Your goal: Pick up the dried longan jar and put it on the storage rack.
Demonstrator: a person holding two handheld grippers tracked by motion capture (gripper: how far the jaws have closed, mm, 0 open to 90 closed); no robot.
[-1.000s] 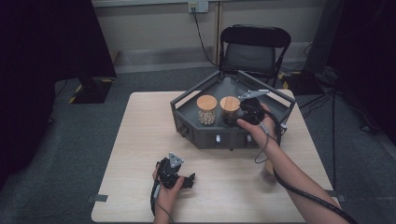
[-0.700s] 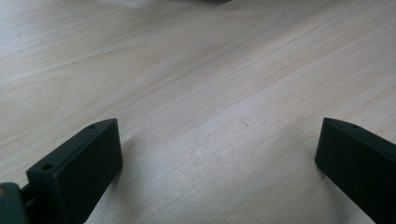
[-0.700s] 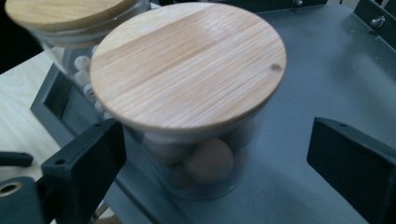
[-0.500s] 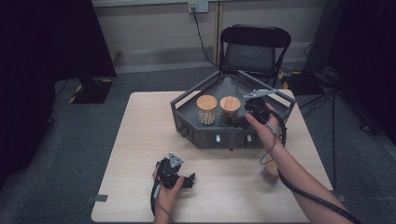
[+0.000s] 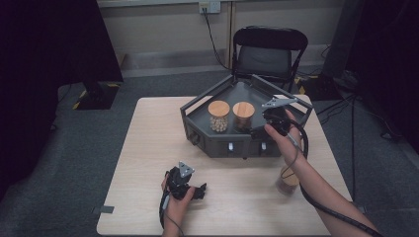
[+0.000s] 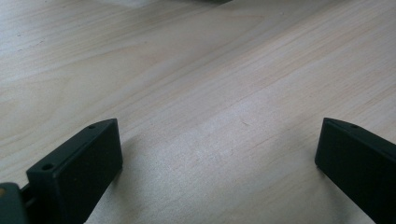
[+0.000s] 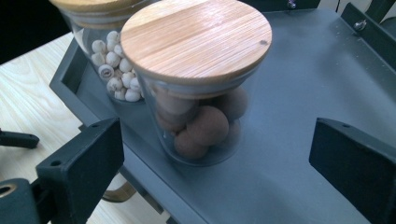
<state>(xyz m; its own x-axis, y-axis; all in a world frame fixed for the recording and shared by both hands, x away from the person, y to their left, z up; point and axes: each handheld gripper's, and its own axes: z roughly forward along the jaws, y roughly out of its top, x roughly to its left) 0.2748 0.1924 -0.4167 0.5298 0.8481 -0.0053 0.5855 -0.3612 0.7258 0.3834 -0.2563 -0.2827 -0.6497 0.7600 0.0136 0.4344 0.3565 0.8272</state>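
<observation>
Jar of brown balls (image 7: 201, 107), capped with a wooden lid (image 7: 196, 37), is standing upright on the grey tray (image 7: 299, 74), sitting just ahead of the right tongs (image 7: 215, 158) and between the lines of their spread jaws, untouched by either. Just behind it, a second jar (image 7: 109, 60) of pale shells is standing in the same tray. On the desk (image 5: 148, 148), well apart from the tray, the left tongs (image 6: 217, 158) are hovering low over bare wood, their jaws also gaping wide and gripping nothing. A third jar (image 5: 287, 180) is standing on the desk under the right forearm.
</observation>
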